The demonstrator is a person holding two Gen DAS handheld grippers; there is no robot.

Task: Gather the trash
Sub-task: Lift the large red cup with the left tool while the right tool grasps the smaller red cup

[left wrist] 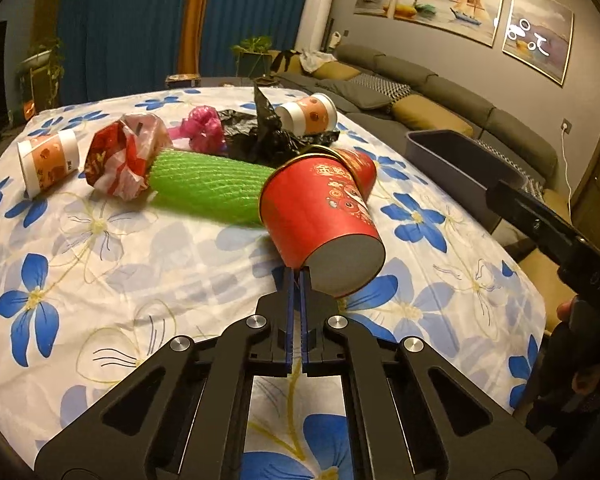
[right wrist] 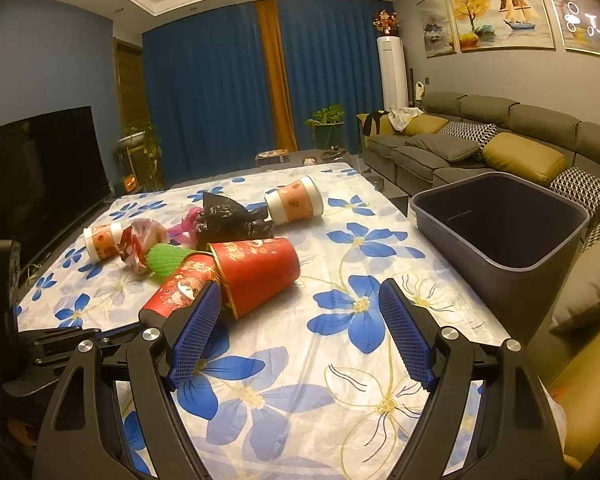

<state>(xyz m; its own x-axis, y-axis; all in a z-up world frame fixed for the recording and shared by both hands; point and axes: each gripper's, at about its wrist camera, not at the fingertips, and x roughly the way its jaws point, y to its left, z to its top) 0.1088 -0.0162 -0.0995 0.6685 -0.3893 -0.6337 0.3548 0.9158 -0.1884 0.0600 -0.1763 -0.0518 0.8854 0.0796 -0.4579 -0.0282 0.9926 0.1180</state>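
Here the left hand-held gripper point(left wrist: 299, 270) pinches the red cup's point(left wrist: 320, 216) half-hidden base rim.

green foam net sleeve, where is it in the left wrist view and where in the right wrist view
Left wrist view: the green foam net sleeve lies left of centre on the flowered cloth, its right end hidden behind the near red cup.
Right wrist view: the sleeve is left of centre and mostly hidden, only its end poking out behind the same red cup.
Shared landmark: the crumpled black bag just beyond it.
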